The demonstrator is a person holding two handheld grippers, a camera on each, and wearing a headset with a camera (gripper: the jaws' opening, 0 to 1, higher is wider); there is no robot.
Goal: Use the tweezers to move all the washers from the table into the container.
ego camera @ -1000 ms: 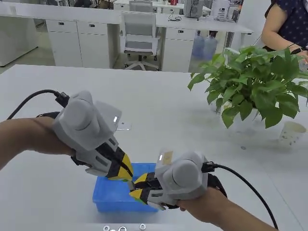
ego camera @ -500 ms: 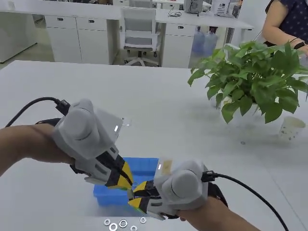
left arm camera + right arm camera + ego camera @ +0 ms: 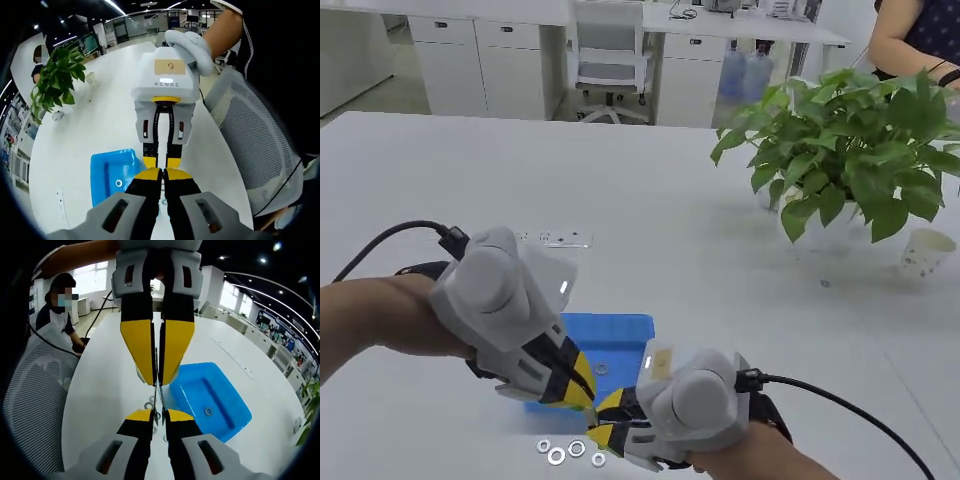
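Yellow-tipped left claw (image 3: pixel 582 385), right claw (image 3: pixel 600 420) nose-to-nose on tweezers (image 3: pixel 155 397)

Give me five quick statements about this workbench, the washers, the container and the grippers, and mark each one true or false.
1. One washer lies inside the blue container. True.
2. Every washer is already in the container. False: several washers lie on the table beside it.
3. A potted plant stands on the table. True.
4. Both grippers gape wide open. False: the left gripper and the right gripper are shut, tip to tip, on the tweezers.
5. A paper cup stands inside the container. False: the paper cup stands on the table by the plant.
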